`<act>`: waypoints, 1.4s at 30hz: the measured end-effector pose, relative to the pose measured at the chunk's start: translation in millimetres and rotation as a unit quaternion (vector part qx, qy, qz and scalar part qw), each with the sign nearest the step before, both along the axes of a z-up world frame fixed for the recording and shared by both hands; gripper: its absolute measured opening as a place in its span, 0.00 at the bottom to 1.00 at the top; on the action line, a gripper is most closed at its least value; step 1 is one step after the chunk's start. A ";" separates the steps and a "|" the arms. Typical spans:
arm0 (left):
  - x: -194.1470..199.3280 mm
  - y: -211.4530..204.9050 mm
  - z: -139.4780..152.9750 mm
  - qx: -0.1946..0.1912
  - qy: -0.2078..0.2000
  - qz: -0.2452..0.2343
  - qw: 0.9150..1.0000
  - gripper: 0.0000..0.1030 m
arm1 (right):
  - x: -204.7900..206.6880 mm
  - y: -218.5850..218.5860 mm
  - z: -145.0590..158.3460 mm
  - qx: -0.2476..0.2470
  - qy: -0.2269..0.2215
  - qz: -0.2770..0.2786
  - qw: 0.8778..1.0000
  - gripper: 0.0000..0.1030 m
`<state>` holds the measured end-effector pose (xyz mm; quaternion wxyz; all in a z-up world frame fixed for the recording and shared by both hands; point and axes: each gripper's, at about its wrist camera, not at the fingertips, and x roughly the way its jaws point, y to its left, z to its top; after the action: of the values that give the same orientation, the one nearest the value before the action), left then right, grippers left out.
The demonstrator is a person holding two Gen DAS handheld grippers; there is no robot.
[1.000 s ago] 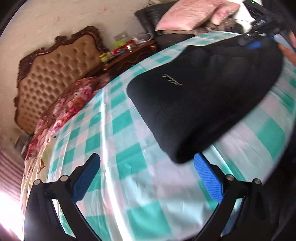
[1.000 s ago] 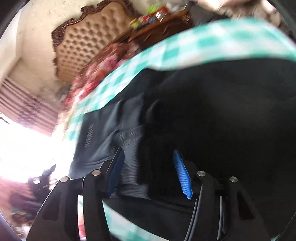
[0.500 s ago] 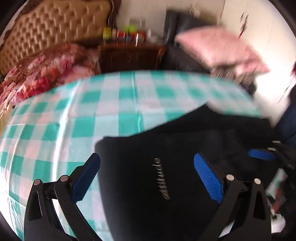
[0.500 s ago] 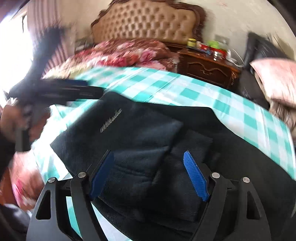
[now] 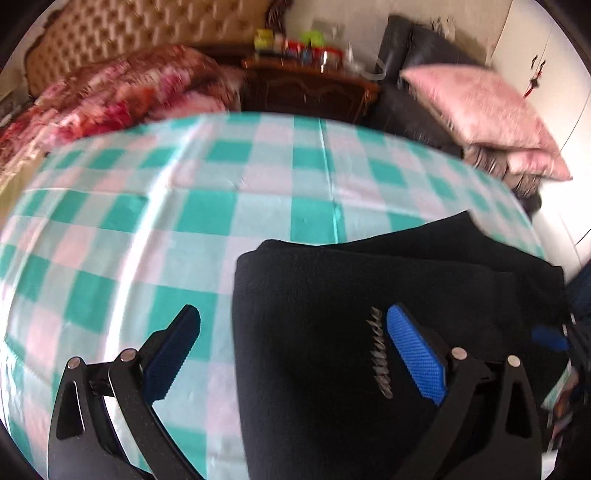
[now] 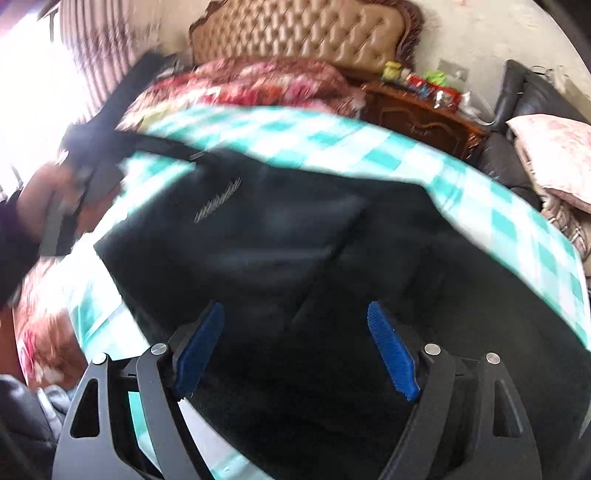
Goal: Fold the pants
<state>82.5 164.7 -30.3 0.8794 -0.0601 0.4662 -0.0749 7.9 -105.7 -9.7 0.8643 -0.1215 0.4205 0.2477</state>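
The black pants [image 5: 369,288] lie folded on the green-and-white checked table [image 5: 184,221], with a silver logo [image 5: 380,358] on top. My left gripper [image 5: 291,350] is open and empty, over the folded pants' left edge near the front. In the right wrist view the pants [image 6: 295,240] fill the middle. My right gripper [image 6: 295,339] is open and empty just above them. The left gripper [image 6: 110,147] shows blurred at the pants' far left corner, held by a hand.
A bed with a floral blanket [image 5: 110,88] and tufted headboard [image 6: 303,33] stands behind the table. A dark wooden nightstand [image 5: 310,88] holds small items. A pink pillow [image 5: 480,110] lies on a black chair at the right.
Both views have swung round fast. My left gripper came from beside the pants to over their left front edge. My right gripper pulled back and up from the cloth. Both stayed open.
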 end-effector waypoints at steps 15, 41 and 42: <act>-61.6 -17.0 -53.1 0.002 0.028 -0.041 0.999 0.99 | 54.1 0.7 -48.6 -0.020 0.080 -0.019 0.996 0.87; 44.7 -60.0 -38.7 0.069 0.062 -0.072 0.993 0.99 | -5.6 -7.8 -38.7 0.023 0.056 0.021 0.998 0.89; 44.8 -60.1 -39.1 0.070 0.061 -0.072 0.993 0.99 | -6.9 -9.4 -39.6 0.027 0.056 0.019 0.998 0.89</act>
<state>127.3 104.6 -69.5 0.8438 0.0309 0.5262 -0.1012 1.0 -115.1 -49.3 0.8376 -0.0923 0.4586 0.2820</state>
